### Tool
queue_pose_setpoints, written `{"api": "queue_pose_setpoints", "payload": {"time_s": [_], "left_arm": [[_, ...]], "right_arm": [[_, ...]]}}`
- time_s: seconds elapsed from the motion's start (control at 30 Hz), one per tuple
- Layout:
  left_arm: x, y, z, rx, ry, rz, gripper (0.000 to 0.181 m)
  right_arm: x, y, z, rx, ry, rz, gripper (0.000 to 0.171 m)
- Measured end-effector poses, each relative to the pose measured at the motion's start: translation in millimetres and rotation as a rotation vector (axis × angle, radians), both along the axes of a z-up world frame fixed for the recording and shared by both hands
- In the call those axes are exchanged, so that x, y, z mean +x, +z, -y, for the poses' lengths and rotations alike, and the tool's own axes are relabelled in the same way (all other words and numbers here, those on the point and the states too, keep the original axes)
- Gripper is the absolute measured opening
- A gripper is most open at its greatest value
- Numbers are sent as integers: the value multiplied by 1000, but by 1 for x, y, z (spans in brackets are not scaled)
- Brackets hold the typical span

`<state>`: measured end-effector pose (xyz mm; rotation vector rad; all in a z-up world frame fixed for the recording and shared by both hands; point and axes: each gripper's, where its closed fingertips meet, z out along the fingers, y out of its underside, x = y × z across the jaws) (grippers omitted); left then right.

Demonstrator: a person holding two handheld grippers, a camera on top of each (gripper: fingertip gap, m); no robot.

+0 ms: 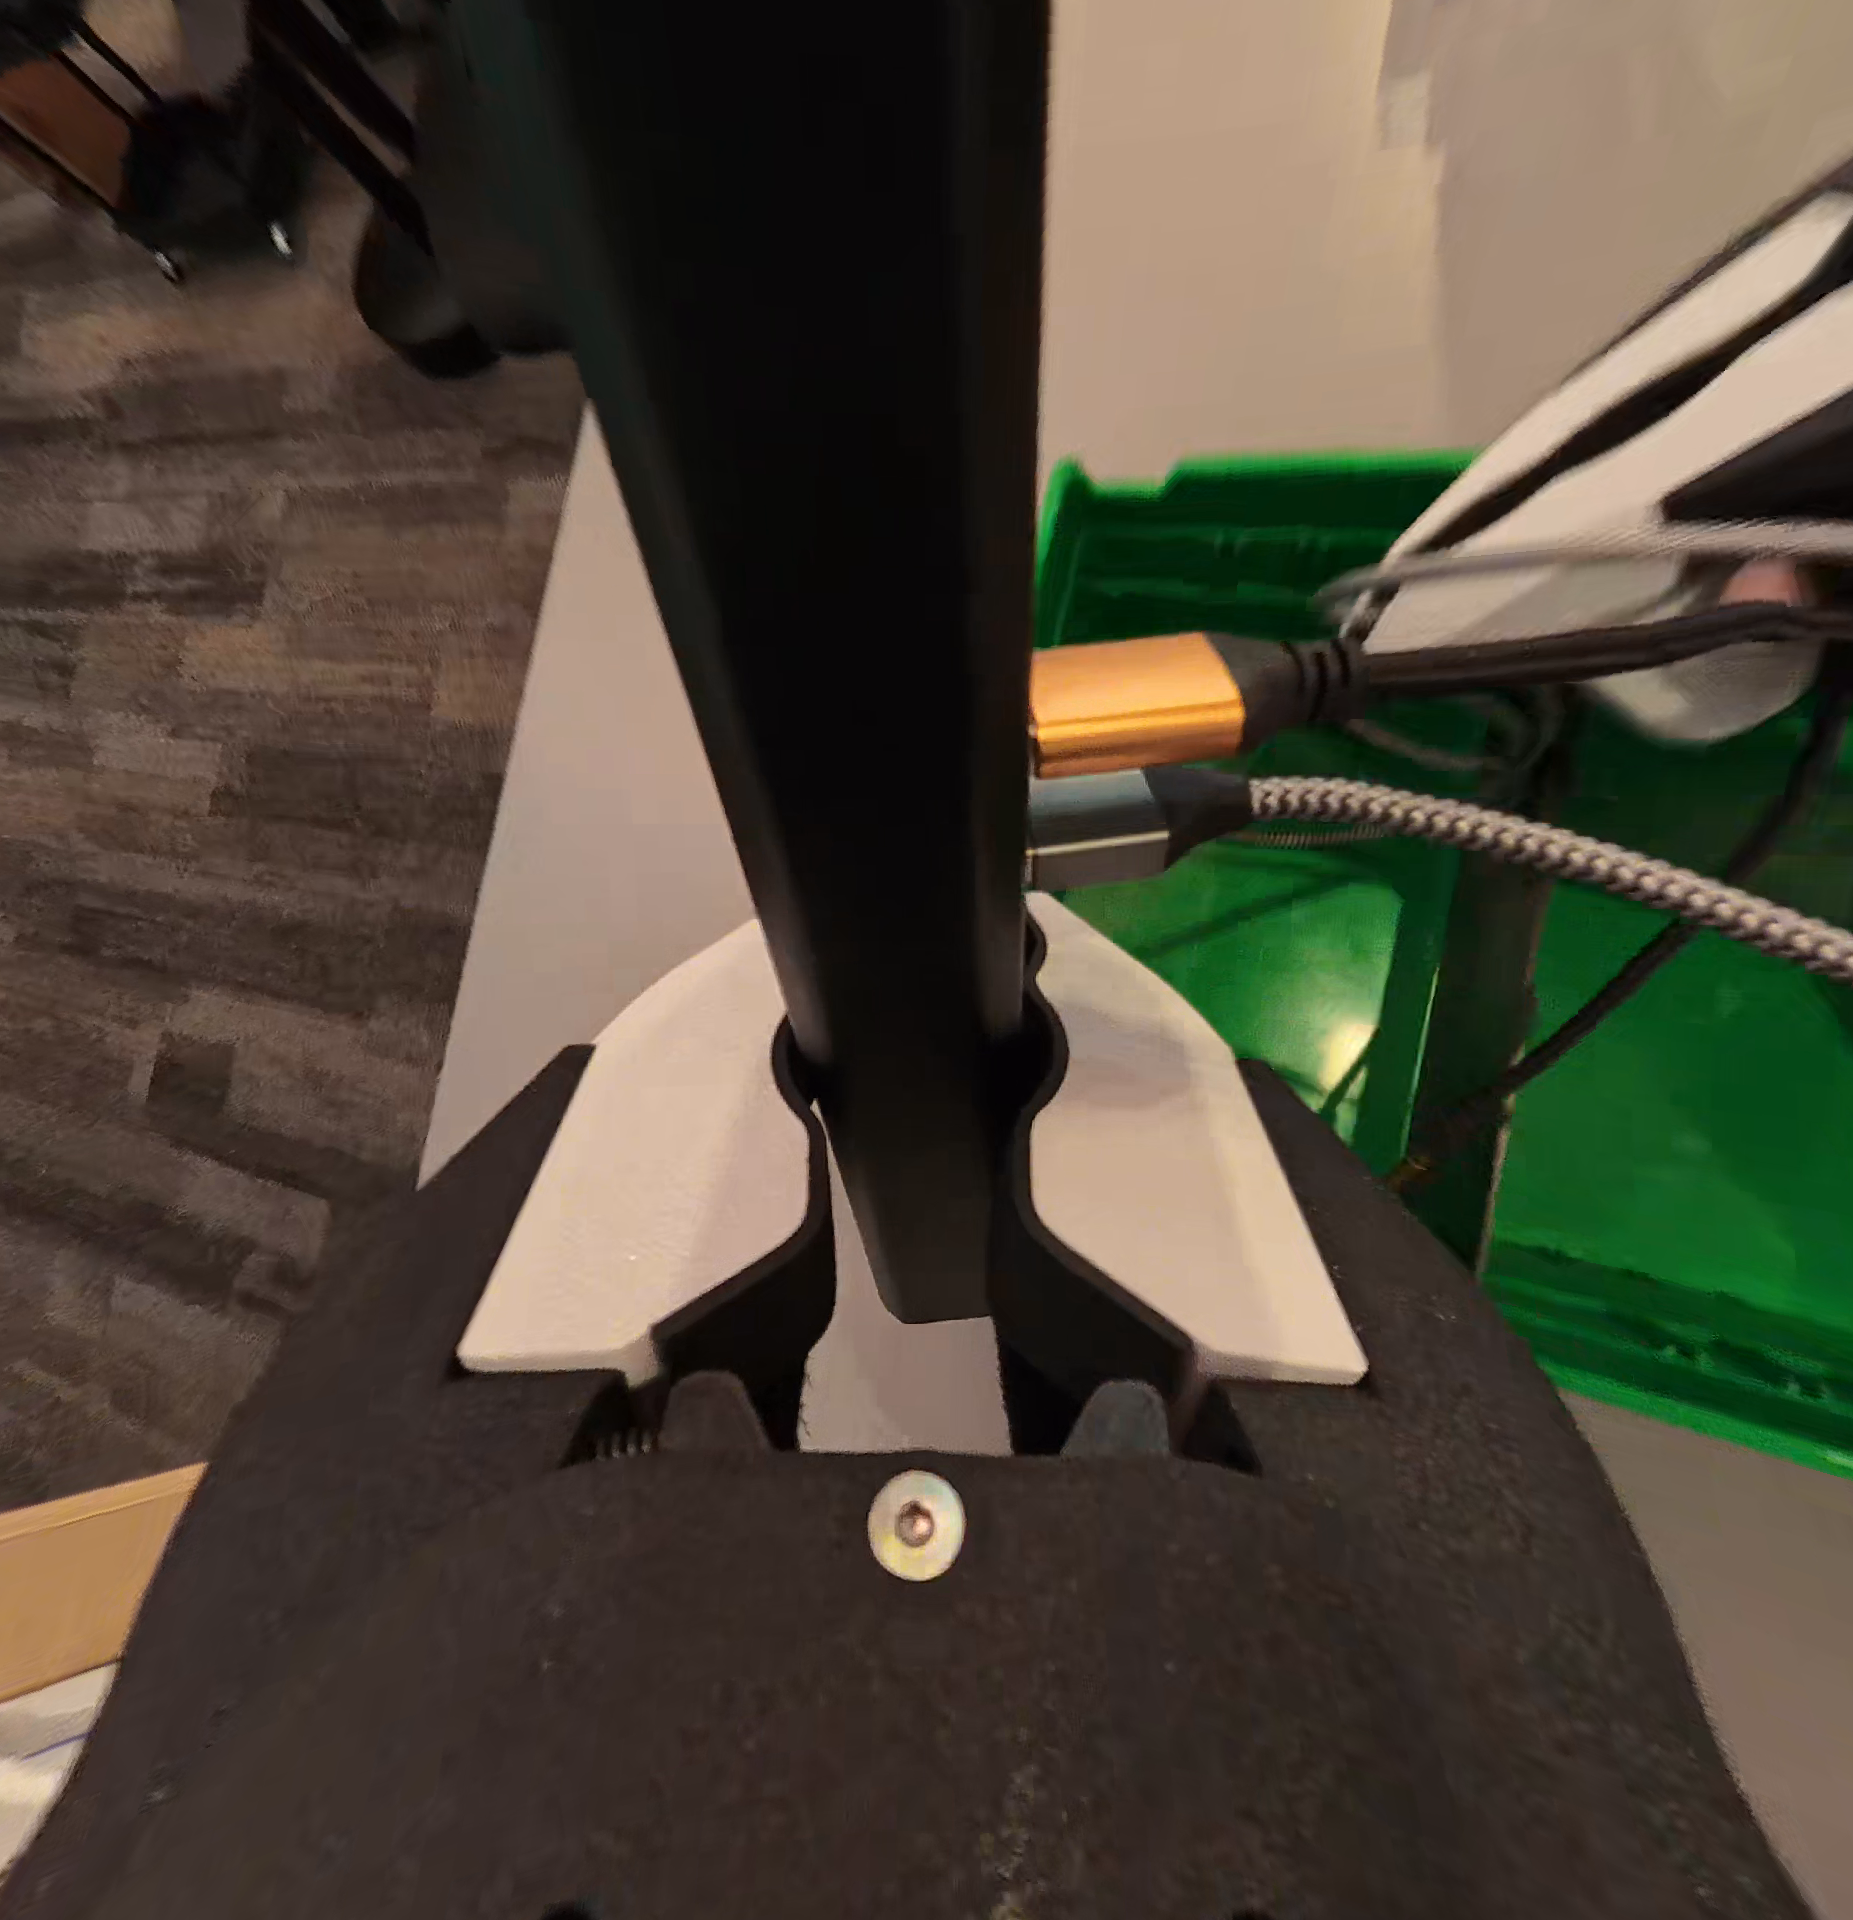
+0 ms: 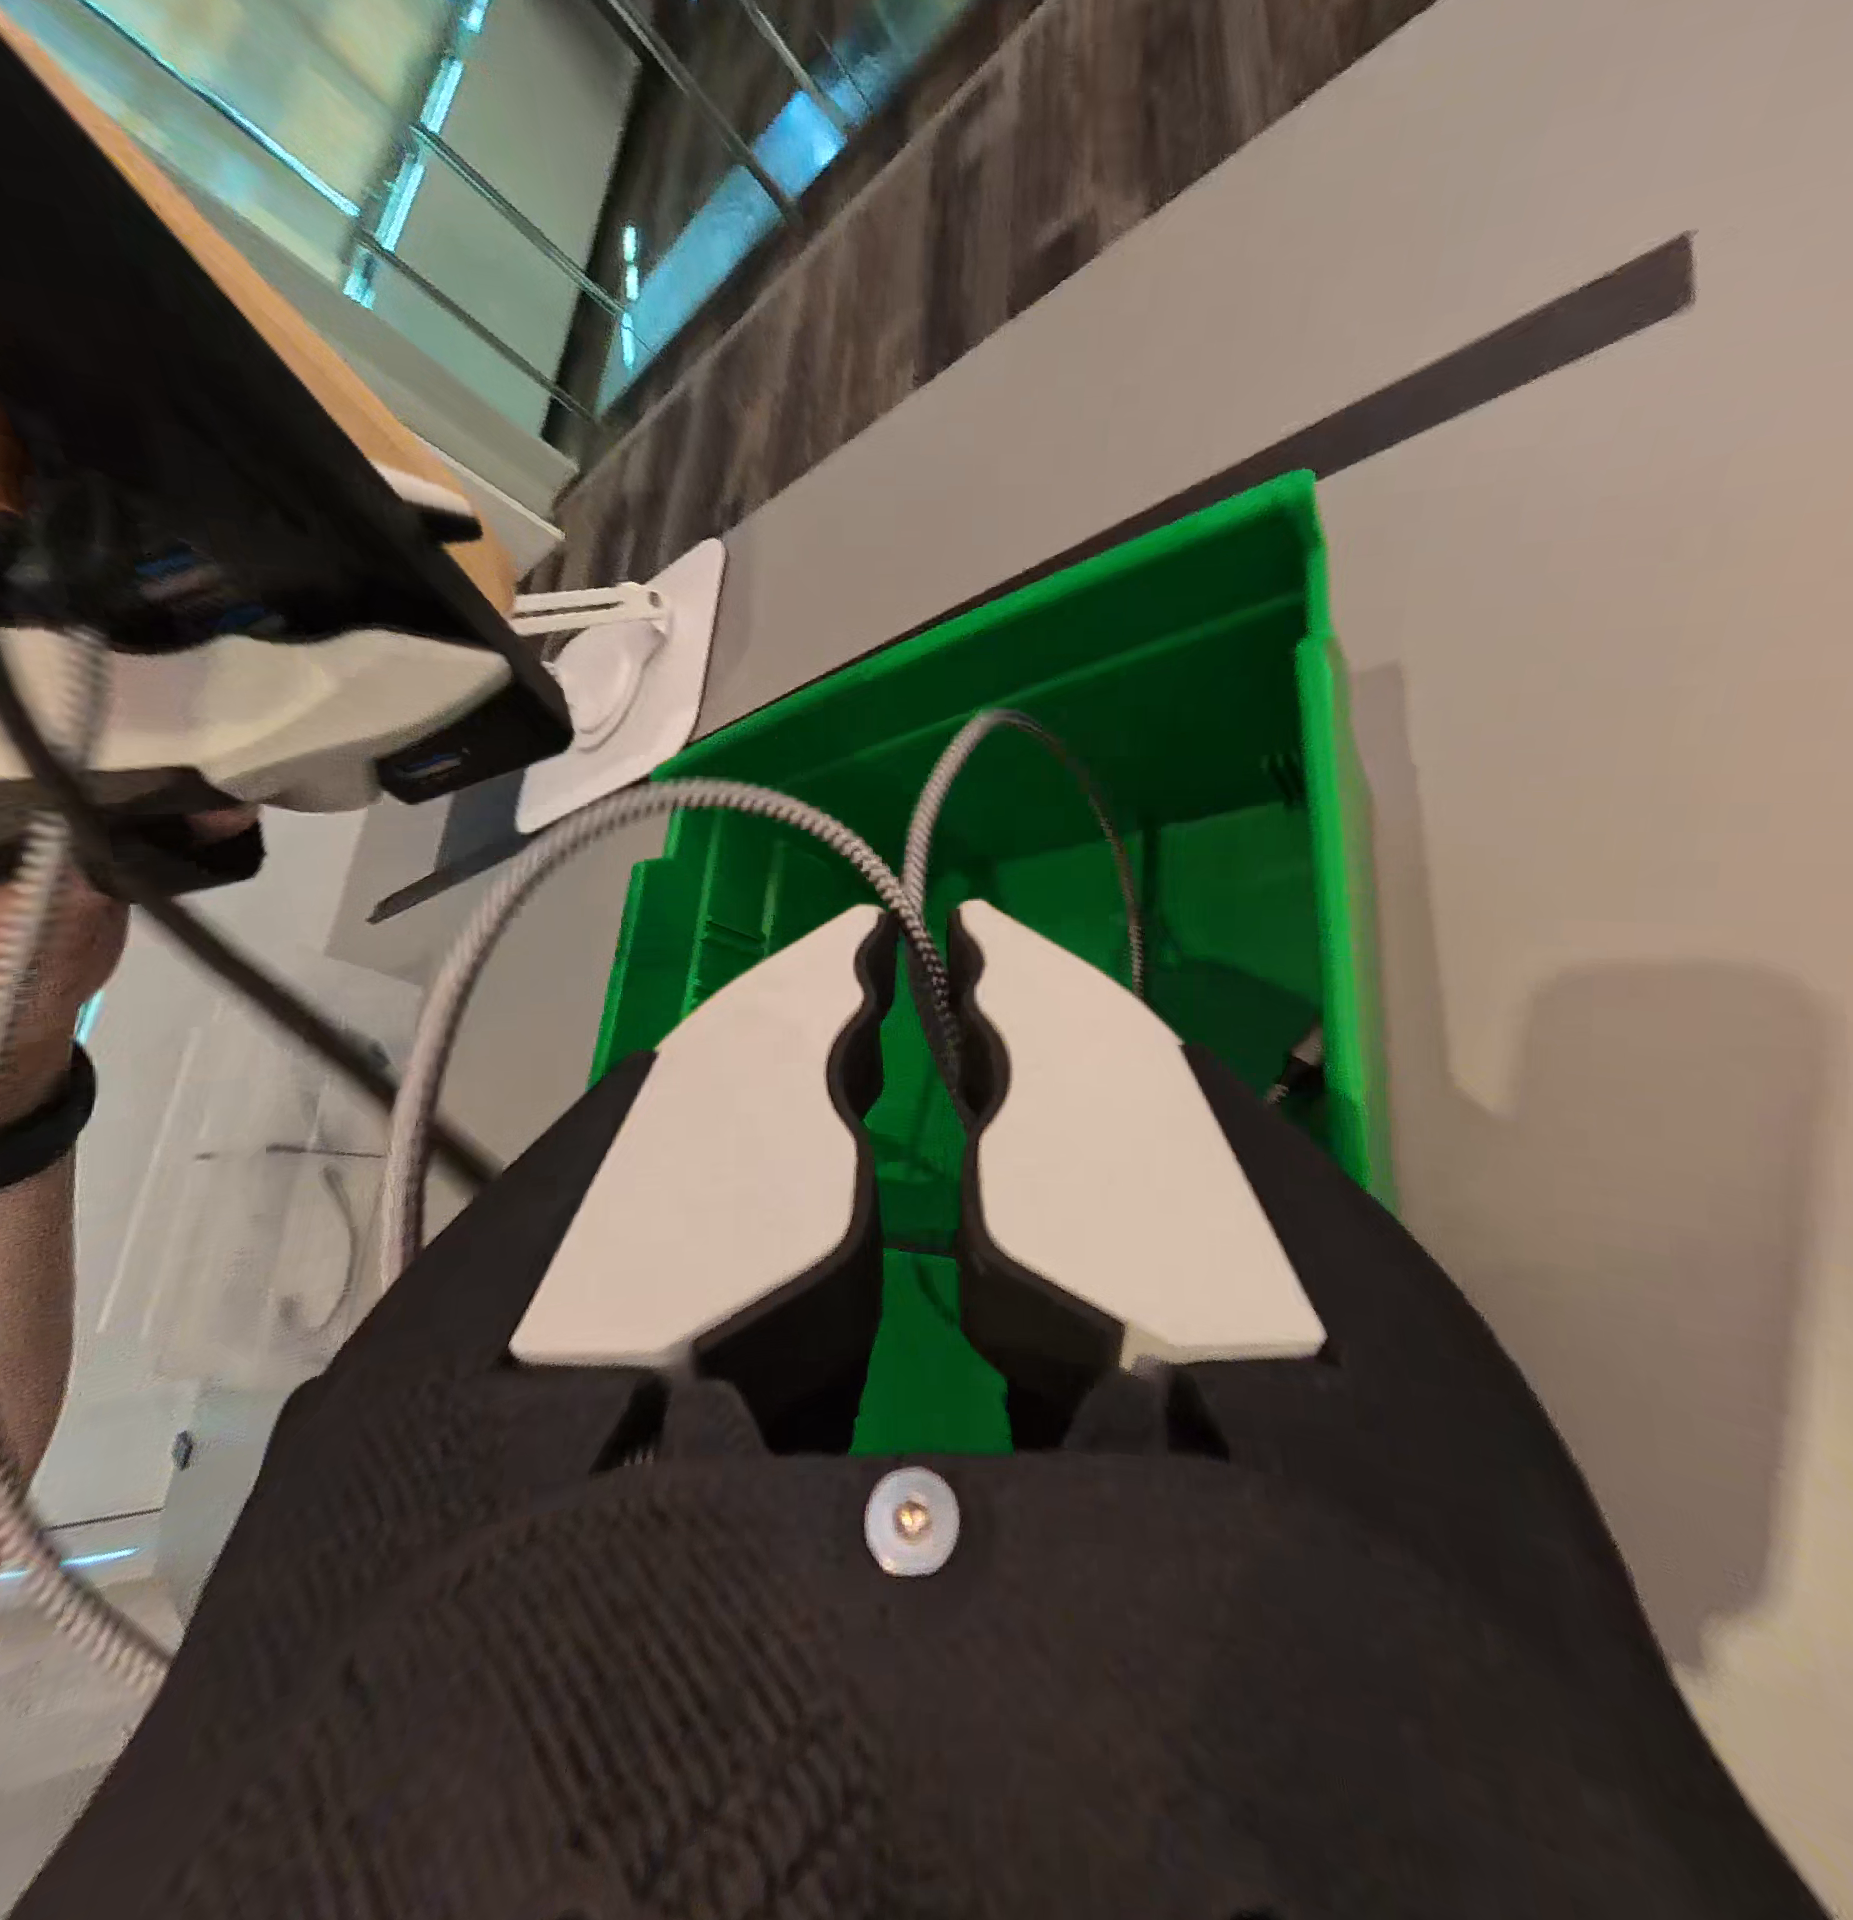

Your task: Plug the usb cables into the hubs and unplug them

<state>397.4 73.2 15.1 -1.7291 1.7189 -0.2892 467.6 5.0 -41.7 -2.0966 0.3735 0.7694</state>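
Clamping a long black USB hub (image 1: 828, 582) between closed jaws, left gripper (image 1: 917, 1049) held upright above the pale surface (image 1: 600, 727). Plugged into the hub's right side: a gold-shelled plug (image 1: 1135, 707) and, just below, a grey plug on a braided cable (image 1: 1587, 862). Pinching that braided cable (image 2: 927, 966) loosely near narrowed jaws, right gripper (image 2: 917, 935) over a green bin (image 2: 1161, 644).

Black hub (image 1: 828, 623), two cables (image 1: 1140, 707) plugged.
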Motion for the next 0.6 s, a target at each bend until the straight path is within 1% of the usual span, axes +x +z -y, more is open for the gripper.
{"api": "queue_pose_setpoints", "payload": {"time_s": [0.03,0.07,0.17,0.2,0.27,0.33,0.4,0.47,0.6], "left_arm": [[-3,-9,-2,0,1,-39,32],[-6,-17,-3,-4,2,-76,32],[-13,-31,-5,-16,16,-134,32],[-13,-32,-6,-17,23,-139,32],[-15,-31,-8,-14,30,-148,32],[-16,-29,-11,-3,40,-161,32],[-18,-27,-14,6,52,-176,31],[-19,-24,-19,16,66,-189,31],[-23,-16,-30,25,95,-197,31]], "right_arm": [[3,1,2,-6,-12,11,14],[6,4,5,4,-22,13,19],[7,28,16,108,-1,-36,23],[7,34,24,121,13,-50,22],[7,38,44,117,54,-25,32],[4,43,64,130,99,9,37],[0,48,75,148,125,28,42],[-10,42,83,110,183,49,42],[-28,14,102,-34,323,135,40]]}}
